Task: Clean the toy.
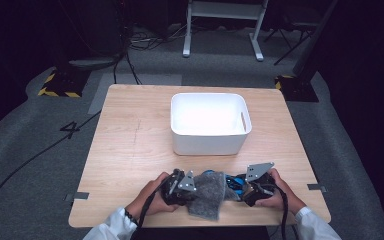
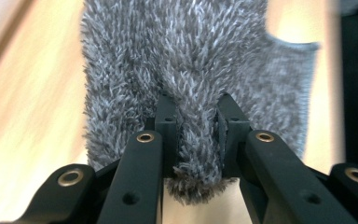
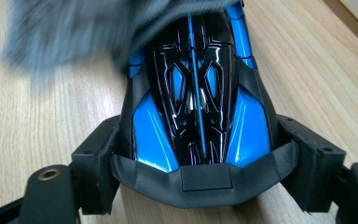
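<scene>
Left tongs point(image 2: 193, 140) are clamping the grey fuzzy cloth point(image 2: 191, 70) over the blue toy car point(image 3: 198, 88), which right tongs point(image 3: 200, 154) are gripping on the bench point(image 1: 130, 150). Risk: cloth fibres snagging, dragging car loose.

- A light wooden table point(image 1: 130, 150) stands on grey carpet point(image 1: 25, 165) in a dim room.
- Black cables point(image 1: 35, 155) trail across the floor past the table's left edge.
- Yellow-and-black striped bases point(image 1: 60, 85) sit beyond both far corners.
- A white frame point(image 1: 220, 30) stands behind.
</scene>
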The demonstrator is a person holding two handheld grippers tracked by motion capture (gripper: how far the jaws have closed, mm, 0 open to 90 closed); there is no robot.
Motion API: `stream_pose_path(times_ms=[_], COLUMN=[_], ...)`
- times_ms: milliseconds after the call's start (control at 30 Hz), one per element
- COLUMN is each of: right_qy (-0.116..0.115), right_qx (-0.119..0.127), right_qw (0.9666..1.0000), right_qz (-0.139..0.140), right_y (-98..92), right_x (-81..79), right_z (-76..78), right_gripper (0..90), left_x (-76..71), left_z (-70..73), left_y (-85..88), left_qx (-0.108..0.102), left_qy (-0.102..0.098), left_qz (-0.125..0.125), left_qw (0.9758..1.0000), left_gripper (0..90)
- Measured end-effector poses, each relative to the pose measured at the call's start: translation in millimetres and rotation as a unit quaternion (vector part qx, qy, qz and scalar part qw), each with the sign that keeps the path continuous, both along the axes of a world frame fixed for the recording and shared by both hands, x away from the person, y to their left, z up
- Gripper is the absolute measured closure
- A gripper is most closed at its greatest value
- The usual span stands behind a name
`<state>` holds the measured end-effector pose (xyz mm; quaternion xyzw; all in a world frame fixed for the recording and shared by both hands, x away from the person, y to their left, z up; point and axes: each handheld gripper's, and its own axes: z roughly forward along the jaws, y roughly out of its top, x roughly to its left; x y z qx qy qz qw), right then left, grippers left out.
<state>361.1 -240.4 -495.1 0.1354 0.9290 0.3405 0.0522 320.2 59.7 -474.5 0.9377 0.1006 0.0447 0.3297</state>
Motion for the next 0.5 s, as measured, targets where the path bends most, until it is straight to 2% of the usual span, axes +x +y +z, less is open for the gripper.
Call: stream_pose_path(times_ms=[133, 200, 300, 333, 400, 500], right_qy=[-0.001, -0.002, -0.001, 0.0, 0.0, 0.0], right_qx=[0.002, 0.0, 0.001, 0.003, 0.004, 0.0], right_qw=[1.0, 1.0, 1.0, 1.0, 1.0, 1.0], right_qz=[-0.002, -0.002, -0.001, -0.001, 0.001, 0.002], right_y=[3.3, 4.7, 4.5, 3.6, 1.7, 1.6], right_x=[0.7, 1.2, 1.3, 1.2, 1.8, 1.2], right_z=[-0.2, -0.2, -0.2, -0.4, -0.3, 0.3], right_gripper=[24.4, 24.4, 24.4, 24.5, 24.5, 24.6], left_x=[-9.2, -10.6, -4.6, -1.2, 3.3, 9.8], left_z=[-3.5, -8.3, -10.6, -11.0, -12.3, -11.3], left_y=[-26.0, -40.8, -46.4, -45.6, -43.1, -35.7], left_qx=[0.003, 0.019, 0.008, 0.007, 0.002, 0.003], left_qy=[0.008, 0.001, 0.005, 0.009, 0.003, 0.012], left_qz=[-0.038, -0.045, -0.036, -0.028, -0.017, -0.006], left_qw=[0.9993, 0.9988, 0.9993, 0.9995, 0.9998, 0.9999], left_gripper=[74.9, 74.7, 74.6, 74.7, 75.0, 75.6])
